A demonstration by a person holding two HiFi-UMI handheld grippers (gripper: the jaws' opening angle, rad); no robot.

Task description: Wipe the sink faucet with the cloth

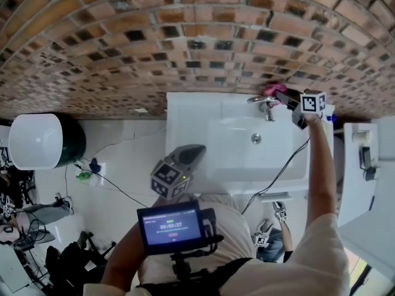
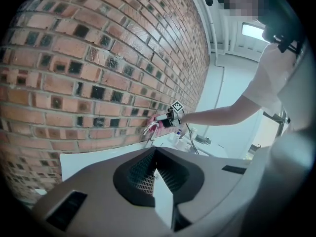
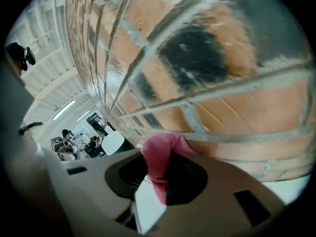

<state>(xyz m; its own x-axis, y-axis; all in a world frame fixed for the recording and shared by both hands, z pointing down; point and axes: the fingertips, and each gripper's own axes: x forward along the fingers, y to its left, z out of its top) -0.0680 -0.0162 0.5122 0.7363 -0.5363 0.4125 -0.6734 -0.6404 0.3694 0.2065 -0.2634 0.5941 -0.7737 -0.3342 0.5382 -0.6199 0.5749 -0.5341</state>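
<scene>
Nearest to the head camera, at 6 o'clock, was the person's chest with a small screen (image 1: 171, 227) mounted on it. Behind everything stood the brick wall (image 1: 154, 42), filling the upper half of the view. Below it, from the centre toward 3 o'clock, was the white sink (image 1: 191, 113). The left gripper (image 1: 192, 153) hung near the centre, at the sink's front left corner, well apart from the work. In its own view the jaws were pressed together with nothing between them. The right gripper (image 1: 291, 102) was stretched out to 2 o'clock, close to the wall. Its jaws were clenched on the pink cloth (image 3: 159, 159), which stood up from them in a fold. The chrome faucet (image 1: 264, 105) was just beside that gripper, with the cloth at its back, next to the wall. Whether the cloth really touched the metal, I cannot tell.

I judge that the wiping was at the rear of the faucet. To do it well, the grip should be firm and the fold should press on the metal, not on the bricks. The strokes should go around the handle and along the spout, so that no side is missed.
</scene>
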